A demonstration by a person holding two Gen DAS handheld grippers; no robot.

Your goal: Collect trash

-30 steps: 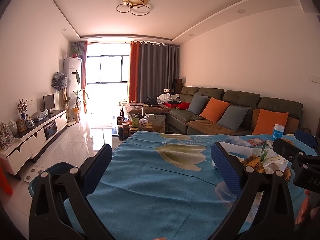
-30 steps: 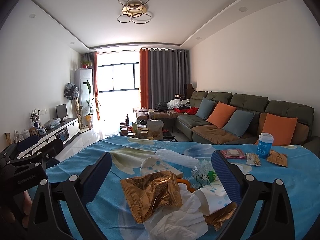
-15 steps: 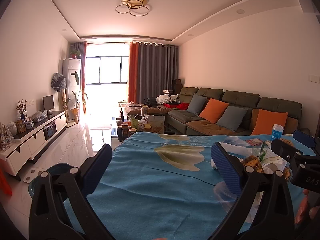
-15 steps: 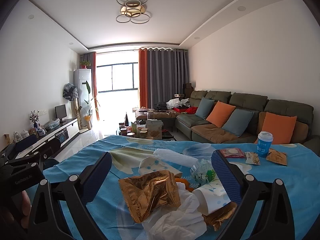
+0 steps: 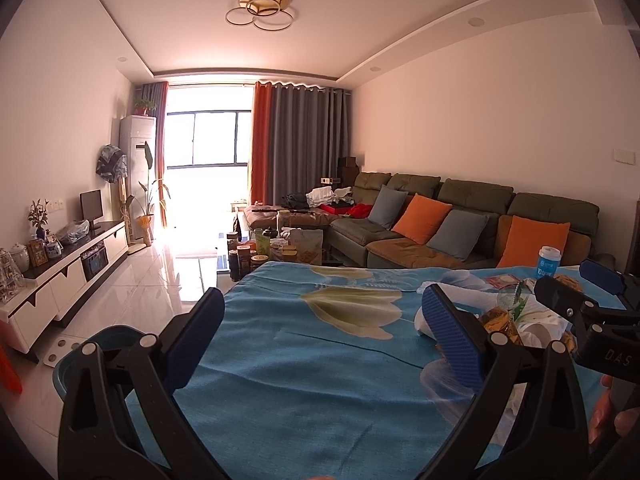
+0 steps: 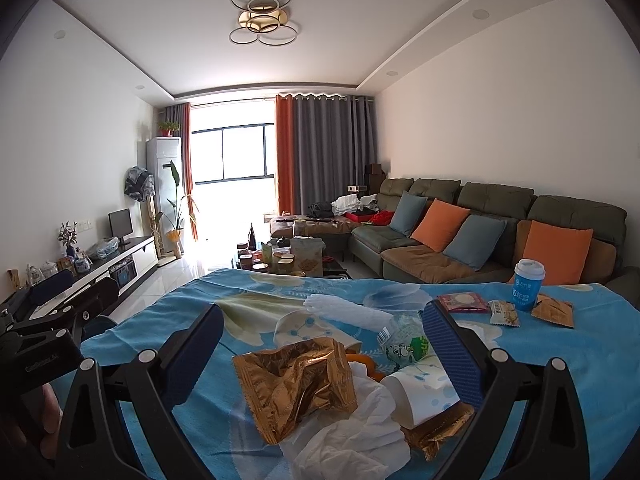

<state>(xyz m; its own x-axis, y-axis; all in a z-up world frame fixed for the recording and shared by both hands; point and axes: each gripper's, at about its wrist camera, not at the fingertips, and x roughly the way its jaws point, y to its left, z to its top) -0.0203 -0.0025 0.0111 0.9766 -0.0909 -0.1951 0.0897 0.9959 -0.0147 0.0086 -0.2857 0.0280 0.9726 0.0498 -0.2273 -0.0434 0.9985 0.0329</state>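
right tongs (image 6: 322, 354): spread, empty, straddling gold wrapper (image 6: 294, 390) | left tongs (image 5: 324, 334): spread, empty over bare worktop (image 5: 288, 360) | trash: heaped mid-worktop, wrapper lying on white tissue (image 6: 348, 436) beside paper cup (image 6: 422, 398) | advice: lower right tongs, pinch wrapper's crumpled middle only, lift clear of tissue | bin (image 5: 86, 356): likely the blue tub off left edge.

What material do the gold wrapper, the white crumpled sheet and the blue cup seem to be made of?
Gold wrapper: probably metallised foil film; shiny, with sharp creases.
White crumpled sheet: looks like tissue or thin plastic; soft folds, slightly translucent, so I cannot decide.
Blue cup: likely printed paper, matte, with a white lid, maybe plastic.
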